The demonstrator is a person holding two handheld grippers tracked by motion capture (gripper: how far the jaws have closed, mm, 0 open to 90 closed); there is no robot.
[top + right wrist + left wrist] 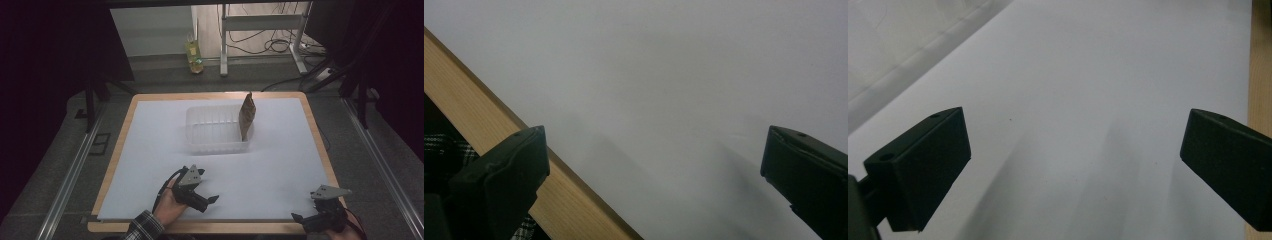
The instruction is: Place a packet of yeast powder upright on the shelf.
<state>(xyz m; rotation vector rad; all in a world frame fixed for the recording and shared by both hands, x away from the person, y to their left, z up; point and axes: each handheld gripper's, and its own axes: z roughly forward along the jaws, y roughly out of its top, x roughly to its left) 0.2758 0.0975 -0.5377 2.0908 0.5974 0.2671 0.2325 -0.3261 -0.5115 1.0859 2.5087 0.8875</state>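
A: Both of your tongs sit released near the front edge of the surface [150,150]; the left tongs [212,199] and the right tongs [297,217] each have their jaws spread wide over bare white paper, with nothing between them.

B: And the thing to pick up?

A: The brown pouch [247,116] stands upright inside the clear plastic tub [212,145], leaning against its right wall, well apart from both tongs.

B: How will it handle?

A: Judging by its look, it is light, with soft, crinkly sides that could slip or buckle. Pinch its flat top seam, which rises above the rim, and squeeze gently. The tub looks light too, so it may slide if you bump it.
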